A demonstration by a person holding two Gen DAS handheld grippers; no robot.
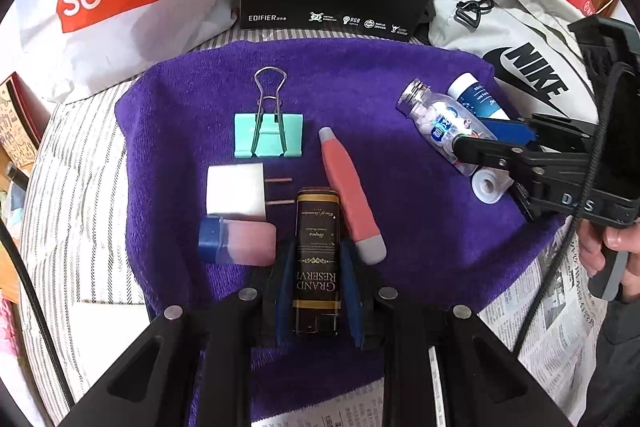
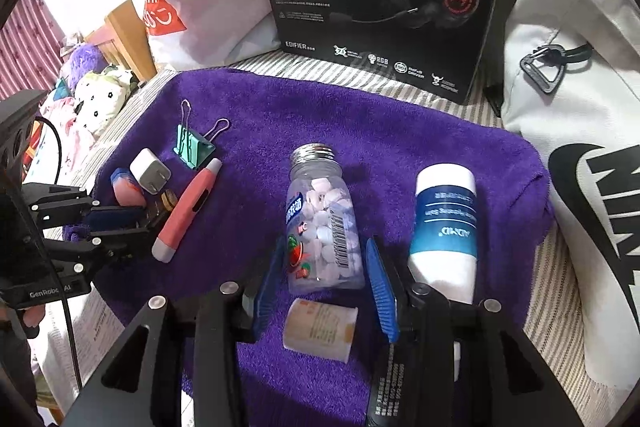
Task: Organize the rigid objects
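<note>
dark Grand Reserve tin point(image 1: 317, 259) lying flat on the purple towel point(image 1: 400, 211), left gripper point(image 1: 316, 291) jaws clamped on its sides, pink pen point(image 1: 351, 195) just beside, candy bottle point(image 2: 323, 219) sitting between the right gripper point(image 2: 326, 291) jaws, which look apart, not pressing it, white cap point(image 2: 320, 329) below

You have the dark tin point(image 1: 317, 259) lying flat, clamped between the left pads. Left of it lie the charger point(image 1: 236, 191) and eraser point(image 1: 237, 241); clip point(image 1: 268, 135) beyond; pen point(image 1: 351, 194) alongside right. Candy bottle point(image 2: 322, 223), tube point(image 2: 444, 231) and cap point(image 2: 320, 329) lie apart.
</note>
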